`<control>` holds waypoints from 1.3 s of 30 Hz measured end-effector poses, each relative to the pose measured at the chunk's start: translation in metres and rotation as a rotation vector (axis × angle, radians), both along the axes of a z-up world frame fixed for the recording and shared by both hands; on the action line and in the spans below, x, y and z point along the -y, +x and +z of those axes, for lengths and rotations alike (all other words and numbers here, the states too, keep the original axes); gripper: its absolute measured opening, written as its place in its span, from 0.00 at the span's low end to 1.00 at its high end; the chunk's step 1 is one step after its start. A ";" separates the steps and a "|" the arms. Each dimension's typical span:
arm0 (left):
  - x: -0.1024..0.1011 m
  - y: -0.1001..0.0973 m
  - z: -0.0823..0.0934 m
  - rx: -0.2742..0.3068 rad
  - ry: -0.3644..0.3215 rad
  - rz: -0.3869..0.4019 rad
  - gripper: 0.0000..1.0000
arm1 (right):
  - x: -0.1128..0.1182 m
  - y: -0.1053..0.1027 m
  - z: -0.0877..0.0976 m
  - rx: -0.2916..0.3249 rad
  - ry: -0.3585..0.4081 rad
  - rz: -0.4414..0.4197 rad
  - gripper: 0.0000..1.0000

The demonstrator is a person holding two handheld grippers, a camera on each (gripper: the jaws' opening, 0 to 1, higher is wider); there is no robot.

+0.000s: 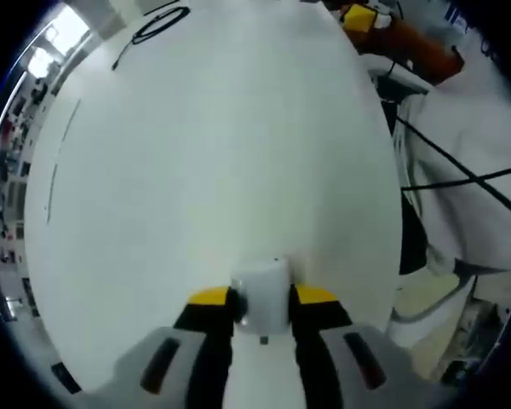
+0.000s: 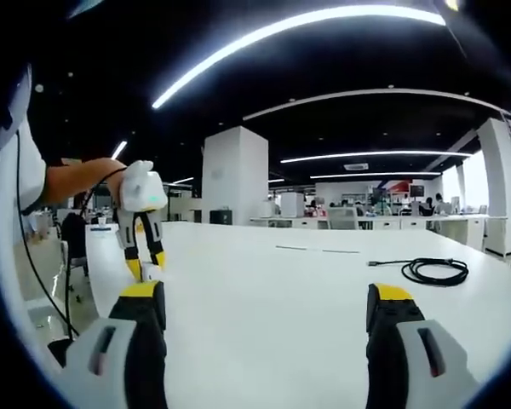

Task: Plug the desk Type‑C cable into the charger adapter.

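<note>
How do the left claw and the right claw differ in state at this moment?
The left claw is shut on the white charger adapter; the right claw is open and holds nothing. The left claw is tipped down at the white table, while the right claw looks level across it toward the coiled black cable. Both have yellow-tipped black fingers.

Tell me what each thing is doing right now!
Charger adapter: white, gripped between the left gripper's jaws, over the table.
Left gripper: shut on the adapter.
Right gripper: jaws wide open, holding nothing.
Type-C cable: black, coiled, lying loose on the white table, unplugged.
</note>
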State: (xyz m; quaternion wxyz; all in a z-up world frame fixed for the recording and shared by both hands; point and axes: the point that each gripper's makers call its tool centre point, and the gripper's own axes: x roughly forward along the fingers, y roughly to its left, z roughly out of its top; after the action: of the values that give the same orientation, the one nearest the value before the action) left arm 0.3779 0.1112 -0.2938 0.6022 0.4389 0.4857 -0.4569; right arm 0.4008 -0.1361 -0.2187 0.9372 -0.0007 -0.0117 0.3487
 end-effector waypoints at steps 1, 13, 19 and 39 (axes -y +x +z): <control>0.000 0.000 0.000 0.000 0.001 -0.001 0.25 | 0.000 0.000 0.000 0.001 -0.001 0.000 1.00; 0.002 -0.002 -0.001 -0.004 0.003 -0.009 0.25 | 0.003 -0.001 0.004 0.032 -0.018 -0.006 1.00; 0.002 -0.004 -0.001 -0.006 -0.002 -0.012 0.25 | 0.004 -0.001 0.003 0.027 -0.020 -0.006 1.00; 0.013 -0.015 0.011 -0.023 -0.054 -0.021 0.24 | 0.002 0.000 -0.005 -0.002 -0.029 -0.001 0.99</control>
State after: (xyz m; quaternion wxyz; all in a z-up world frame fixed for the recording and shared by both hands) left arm 0.3626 0.0985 -0.2826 0.6033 0.4221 0.4755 -0.4814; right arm 0.4009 -0.1377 -0.2234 0.9373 -0.0139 -0.0057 0.3483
